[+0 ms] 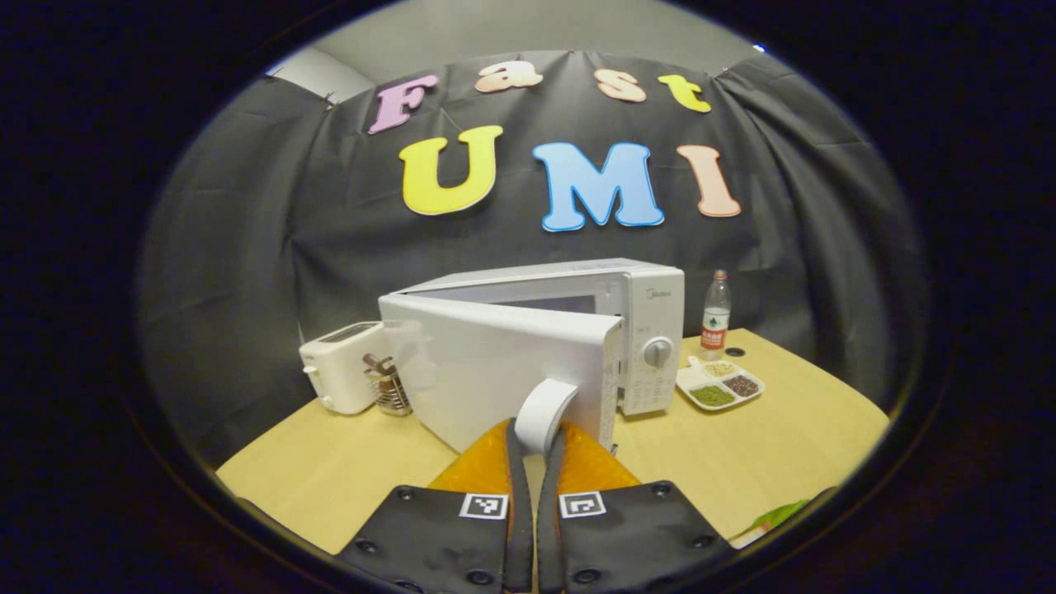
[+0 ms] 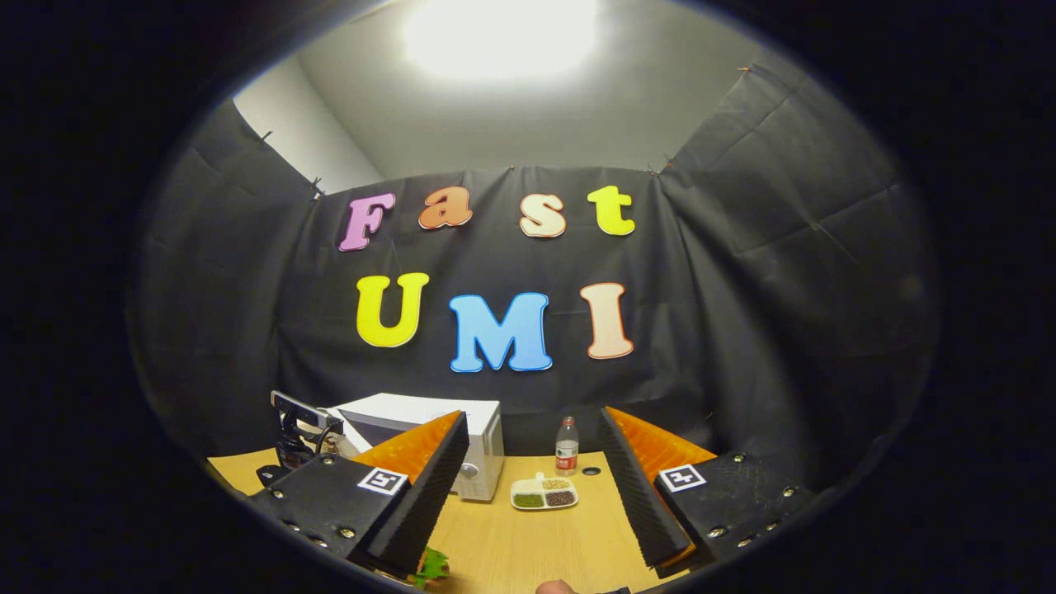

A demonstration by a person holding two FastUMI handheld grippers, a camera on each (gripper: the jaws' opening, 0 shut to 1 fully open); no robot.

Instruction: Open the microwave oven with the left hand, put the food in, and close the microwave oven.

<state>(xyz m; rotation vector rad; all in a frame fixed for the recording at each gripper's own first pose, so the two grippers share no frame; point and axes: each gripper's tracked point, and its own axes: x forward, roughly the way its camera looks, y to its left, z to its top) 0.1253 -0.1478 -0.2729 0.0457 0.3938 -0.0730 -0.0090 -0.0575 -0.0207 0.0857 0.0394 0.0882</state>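
Microwave oven [image 1: 643, 330]: white, standing on a pale wooden table [image 1: 784, 462] against the booth's black cloth wall, its door [image 1: 495, 371] swung partly open toward the left gripper view's camera. Door handle [image 1: 544, 412]: a white curved loop at the door's free edge, pinched between the two fingers of the left gripper [image 1: 535, 441], whose jaws are drawn together on it. Control dial [image 1: 657, 352]: round, on the microwave's front panel, to the right of the open door. Toaster [image 1: 342, 367]: white, to the left of the microwave, with a small wire basket [image 1: 388, 392] of utensils between the two. Water bottle [image 1: 715, 313]: clear with a red label, upright to the right of the microwave near the wall. Divided dish [image 1: 719, 384]: white, with compartments of green, brown and pale grains, on the table just in front of the bottle, to the right of the microwave. Right gripper [image 2: 532, 483]: held well back from the microwave, fingers spread wide apart with nothing between them. Leafy green food [image 2: 429, 568]: at the bottom edge of the right gripper view, near the table's front edge, well in front of the microwave.
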